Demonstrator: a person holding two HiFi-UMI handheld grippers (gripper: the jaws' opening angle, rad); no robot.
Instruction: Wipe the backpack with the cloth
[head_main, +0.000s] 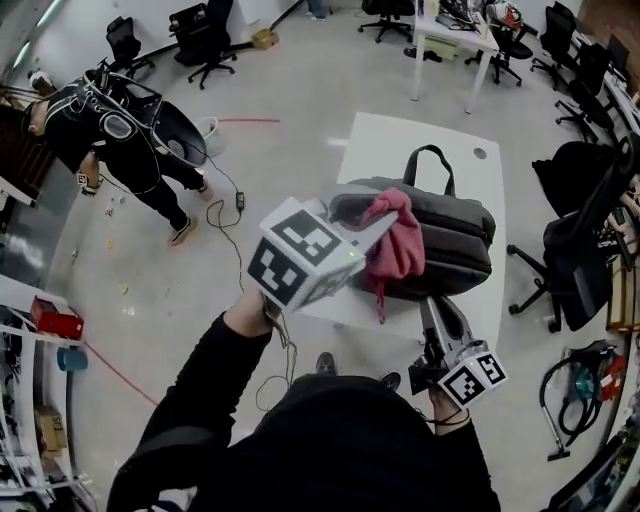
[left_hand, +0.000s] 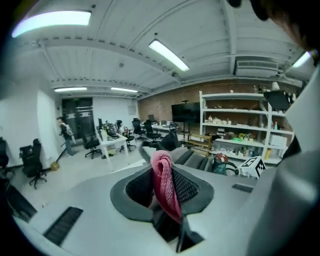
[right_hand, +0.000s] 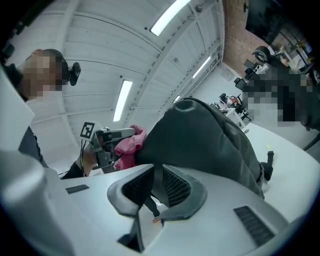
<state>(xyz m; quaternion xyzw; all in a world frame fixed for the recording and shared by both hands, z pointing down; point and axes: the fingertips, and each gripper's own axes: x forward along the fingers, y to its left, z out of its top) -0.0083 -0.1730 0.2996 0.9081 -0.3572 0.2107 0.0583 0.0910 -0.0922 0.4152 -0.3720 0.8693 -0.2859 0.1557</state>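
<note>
1. The step in hand, as I judge it, is bringing the cloth to the bag. In the head view the left gripper (head_main: 368, 222) holds the pink cloth (head_main: 395, 245) over the near left part of the backpack (head_main: 450, 235). I cannot tell whether the cloth already touches it.
2. In the left gripper view the left gripper (left_hand: 165, 185) has its fingers clenched on the cloth (left_hand: 162, 177). A folded ridge stands up between the pads and a tail hangs below them.
3. The right gripper (right_hand: 157, 172) has its fingers pressed together, and I can make out nothing held between them. The backpack (right_hand: 210, 145) rises just beyond the fingertips.
4. In the head view the right gripper (head_main: 438, 308) points at the near edge of the bag, close to it. Contact is not clear.
5. The backpack lies flat on a white table (head_main: 400, 140), ahead of both pairs of fingers. Its carry handle (head_main: 430, 155) is on the far side.
6. The next move probably calls for lowering the cloth until it lies on the fabric. Then it must be dragged across with light, even pressure. The right fingers could steady the bag so that it does not slide.
7. The cloth looks soft, with a fine towel-like texture, and it drapes freely. The backpack is dark grey woven fabric, rounded and padded. The finger pads are dark with a fine grid pattern.
</note>
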